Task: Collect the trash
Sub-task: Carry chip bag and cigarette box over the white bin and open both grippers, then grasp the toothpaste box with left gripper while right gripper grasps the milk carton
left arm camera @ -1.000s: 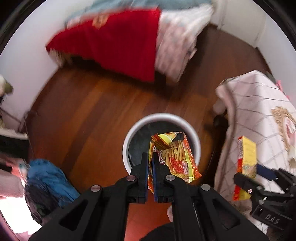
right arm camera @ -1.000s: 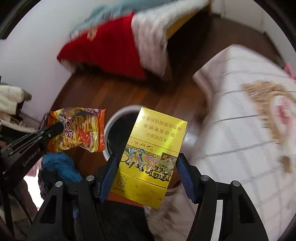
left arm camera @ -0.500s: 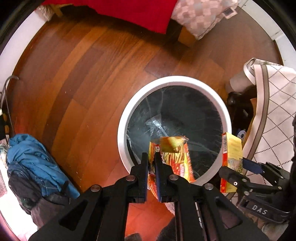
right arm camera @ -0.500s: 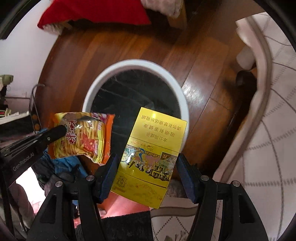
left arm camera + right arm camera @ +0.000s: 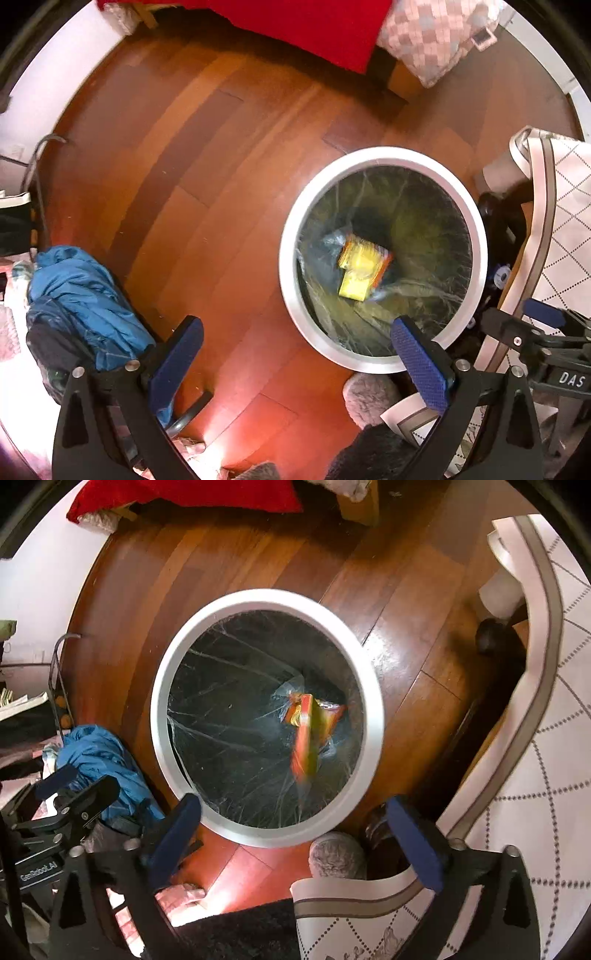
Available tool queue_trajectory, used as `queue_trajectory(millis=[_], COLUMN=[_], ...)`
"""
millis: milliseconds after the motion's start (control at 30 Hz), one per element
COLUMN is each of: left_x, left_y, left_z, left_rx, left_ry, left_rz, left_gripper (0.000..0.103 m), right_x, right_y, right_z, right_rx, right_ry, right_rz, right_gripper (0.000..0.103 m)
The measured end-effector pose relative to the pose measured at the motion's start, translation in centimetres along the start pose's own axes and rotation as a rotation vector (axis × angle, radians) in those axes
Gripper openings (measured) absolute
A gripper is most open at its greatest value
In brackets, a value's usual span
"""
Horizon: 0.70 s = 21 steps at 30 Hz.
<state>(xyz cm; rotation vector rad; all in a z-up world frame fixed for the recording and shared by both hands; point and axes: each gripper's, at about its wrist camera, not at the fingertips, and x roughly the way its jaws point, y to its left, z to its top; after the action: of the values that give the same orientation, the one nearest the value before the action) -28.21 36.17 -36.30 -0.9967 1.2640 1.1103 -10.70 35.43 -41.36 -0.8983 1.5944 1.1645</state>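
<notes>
A round white-rimmed trash bin (image 5: pixel 476 236) with a dark plastic liner stands on the wood floor, also in the right wrist view (image 5: pixel 373 686). Inside it lie the yellow box (image 5: pixel 354 284) and the orange snack bag (image 5: pixel 380 258), blurred; in the right wrist view the box (image 5: pixel 304 738) stands on edge over the snack bag (image 5: pixel 332 712). My left gripper (image 5: pixel 295 339) is open and empty, above the floor at the bin's left. My right gripper (image 5: pixel 295 816) is open and empty above the bin's near rim. The right gripper also shows at the right edge of the left view (image 5: pixel 517 317).
A blue garment pile (image 5: pixel 85 291) lies on the floor left of the bin. A white patterned cloth (image 5: pixel 535 738) hangs over a table on the right. A red blanket (image 5: pixel 295 26) and checked pillow (image 5: pixel 436 37) lie at the far side. A grey slipper (image 5: pixel 336 856) sits near the bin.
Both grippers have opened. The snack bag and the yellow box have dropped from them into the bin.
</notes>
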Motion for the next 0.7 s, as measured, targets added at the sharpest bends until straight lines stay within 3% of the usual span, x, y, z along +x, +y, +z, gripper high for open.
queue_trajectory(millis=[400,700], left_x=[-6.6,-12.3], left_y=[-0.9,-0.8], left_z=[-4.4,-7.8], left_rx=[-0.03,-0.059], left_ry=[-0.161,-0.26], left_rz=[0.012,-0.008], left_gripper=[0.103,0.103], right_x=[-6.4,-12.4], right_y=[-0.3,0.0], right_z=[-5.5,-9.7], right_rx=[-0.049,-0.066], right_ry=[-0.168,-0.273], right_rz=[-0.132,-0.121], right_gripper=[0.103,0.103])
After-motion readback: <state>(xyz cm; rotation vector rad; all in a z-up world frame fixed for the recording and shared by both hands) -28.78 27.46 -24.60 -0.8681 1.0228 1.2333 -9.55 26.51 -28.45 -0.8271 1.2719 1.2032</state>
